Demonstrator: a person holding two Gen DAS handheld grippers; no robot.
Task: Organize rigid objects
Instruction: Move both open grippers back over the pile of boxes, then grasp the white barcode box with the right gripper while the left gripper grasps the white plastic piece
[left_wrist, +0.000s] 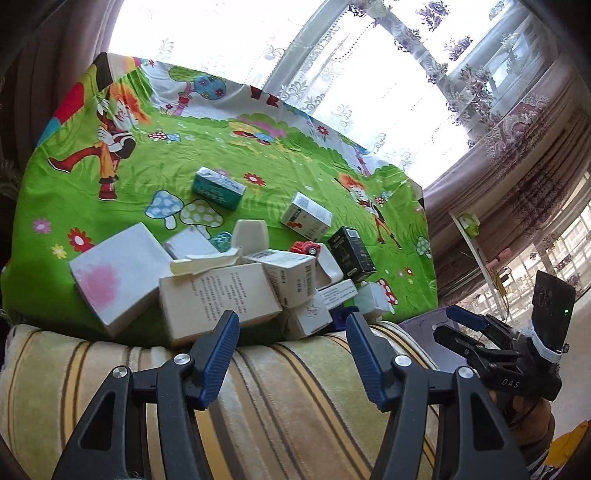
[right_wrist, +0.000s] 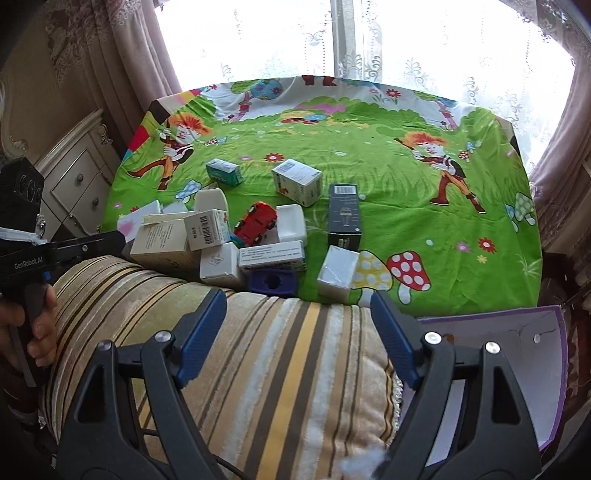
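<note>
Covering the table, a bright green cartoon cloth (right_wrist: 369, 155) carries a jumble of small boxes, most of them crowded at its near left corner, against a striped cushion (right_wrist: 258, 350) that lies along the near edge. A purple-edged bin (right_wrist: 546, 332) stands just off the near right corner. Largest in the heap is a white box with a pink blotch (left_wrist: 110, 277), at the left end; just beside it a beige printed box (left_wrist: 218, 299) lies at the near edge, with a barcoded white box (right_wrist: 207, 229) leaning above it. A black carton (right_wrist: 344, 216) lies alone toward the middle, a white cube (right_wrist: 338, 271) just below it near the edge. Farther back, well apart from the heap, sit a teal box (right_wrist: 223, 171) and a white-and-green box (right_wrist: 297, 181). A red toy car (right_wrist: 256, 221) rests on the pile beside an open white tray (right_wrist: 291, 221), and a small blue block (right_wrist: 273, 282) touches the cushion. Both grippers hover over the cushion, short of the boxes. The left gripper (left_wrist: 291, 339) has its fingers apart with nothing between them, and so does the right gripper (right_wrist: 299, 325), spread wider. The cartons look light and stiff but probably hollow, so they could crush or skid on the cloth; taking one across its two broad flat faces, near the middle, seems safest. The car looks hard and will likely roll, so it is best pinched across its sides.
</note>
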